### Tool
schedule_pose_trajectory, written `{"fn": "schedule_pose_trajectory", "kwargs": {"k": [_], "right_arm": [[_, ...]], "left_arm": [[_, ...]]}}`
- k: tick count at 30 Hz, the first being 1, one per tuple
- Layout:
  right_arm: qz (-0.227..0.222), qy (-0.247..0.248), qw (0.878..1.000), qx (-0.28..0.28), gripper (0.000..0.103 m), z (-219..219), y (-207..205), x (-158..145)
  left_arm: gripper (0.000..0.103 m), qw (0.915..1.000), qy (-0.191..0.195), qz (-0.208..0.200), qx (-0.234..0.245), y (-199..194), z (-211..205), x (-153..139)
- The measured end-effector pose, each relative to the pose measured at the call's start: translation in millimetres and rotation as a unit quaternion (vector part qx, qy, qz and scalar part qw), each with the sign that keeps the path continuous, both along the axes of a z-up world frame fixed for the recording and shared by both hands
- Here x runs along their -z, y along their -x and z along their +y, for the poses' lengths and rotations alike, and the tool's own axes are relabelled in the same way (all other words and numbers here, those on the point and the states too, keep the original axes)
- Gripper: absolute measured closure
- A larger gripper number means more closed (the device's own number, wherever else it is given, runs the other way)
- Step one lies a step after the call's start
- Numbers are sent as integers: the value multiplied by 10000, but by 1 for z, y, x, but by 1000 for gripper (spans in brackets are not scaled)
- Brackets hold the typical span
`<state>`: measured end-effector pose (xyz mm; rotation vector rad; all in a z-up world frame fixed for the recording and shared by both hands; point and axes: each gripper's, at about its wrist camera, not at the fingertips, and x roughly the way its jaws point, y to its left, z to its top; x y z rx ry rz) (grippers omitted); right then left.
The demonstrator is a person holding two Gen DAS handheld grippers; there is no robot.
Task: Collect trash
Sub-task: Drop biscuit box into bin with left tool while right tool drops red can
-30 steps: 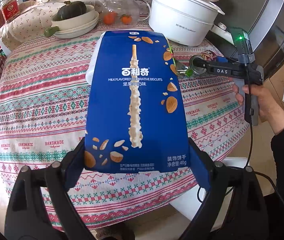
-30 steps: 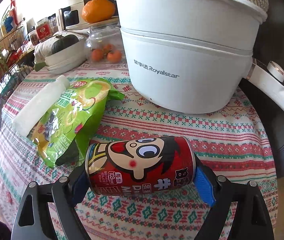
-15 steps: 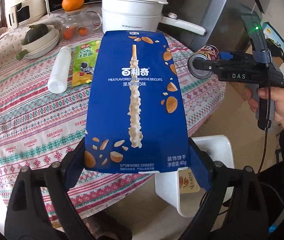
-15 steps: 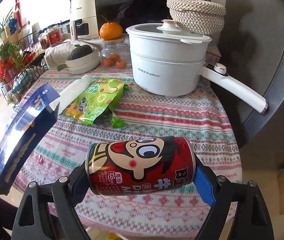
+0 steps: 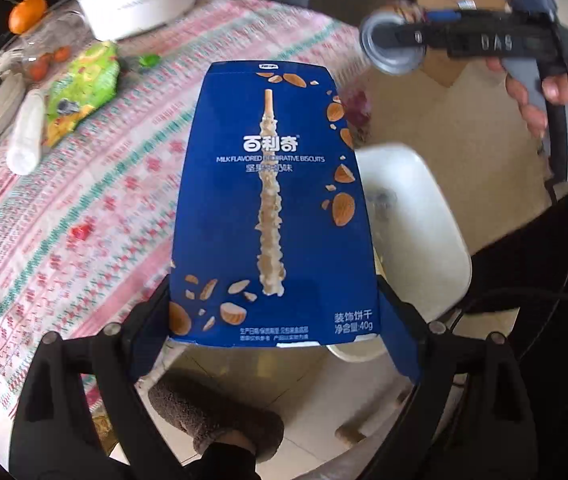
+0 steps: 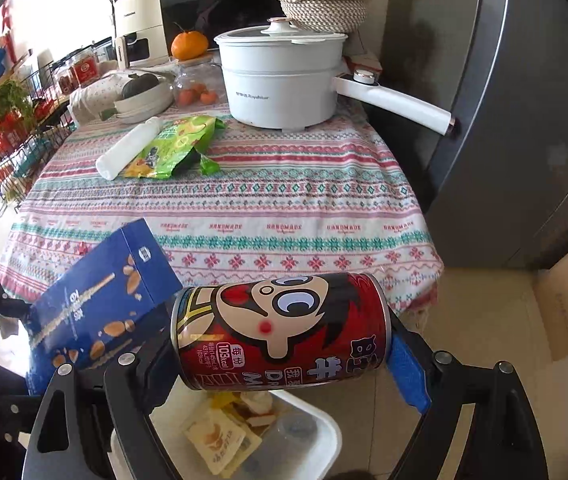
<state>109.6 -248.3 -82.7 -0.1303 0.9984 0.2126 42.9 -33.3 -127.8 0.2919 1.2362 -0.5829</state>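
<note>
My left gripper (image 5: 274,340) is shut on a tall blue biscuit box (image 5: 274,200), gripped by its long sides near the bottom end. It hangs past the table edge, beside a white trash bin (image 5: 415,232) on the floor. My right gripper (image 6: 284,344) is shut on a red drink can (image 6: 284,328) lying sideways, held end to end. That can hangs above the white trash bin (image 6: 315,432), which holds several wrappers. The blue box (image 6: 100,300) shows at the can's left. In the left wrist view the right gripper (image 5: 399,46) and can (image 5: 391,46) are at the top right.
On the patterned tablecloth (image 6: 244,208) lie a green snack bag (image 6: 172,148) and a white roll (image 6: 128,148). A white pot (image 6: 280,80) with a long handle, a glass jar and a bowl stand at the back. A grey fridge (image 6: 523,120) is at the right, cardboard boxes on the floor.
Both grippers have pulled back from the table with their loads. The can went from over the cloth to above the bin. The box has swung off the table edge toward the bin.
</note>
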Motion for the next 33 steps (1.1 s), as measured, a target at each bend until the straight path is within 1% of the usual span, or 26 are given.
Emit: {"fn": "schedule_pose_trajectory", "kwargs": {"k": [7,12,15,18,24,29,33], "right_arm": [[186,60,9997,-117,14,-7,35,14],[521,137,9979,-365,14,-1,52,33],[759,242,9953,-545,14,3,60,47],[912,315,9932,-647,14,3,65,57],[1149,376,9907,-618,14,-4,68,72],[1229,438,9891,-680,13,-2,71,76],[1277,466,9878,-765,13,3,70,78]], "left_arm": [[11,9971,-374,333,566,21,-29,26],[11,9936,-549,589,798,28,-45,42],[11,9915,-614,639,950,30,-54,47],[10,9910,-744,409,1031,35,-67,46],[7,9916,-684,148,1085,36,-76,31],[7,9922,-504,148,1134,30,-73,15],[7,9945,-403,91,966,21,-60,6]]}}
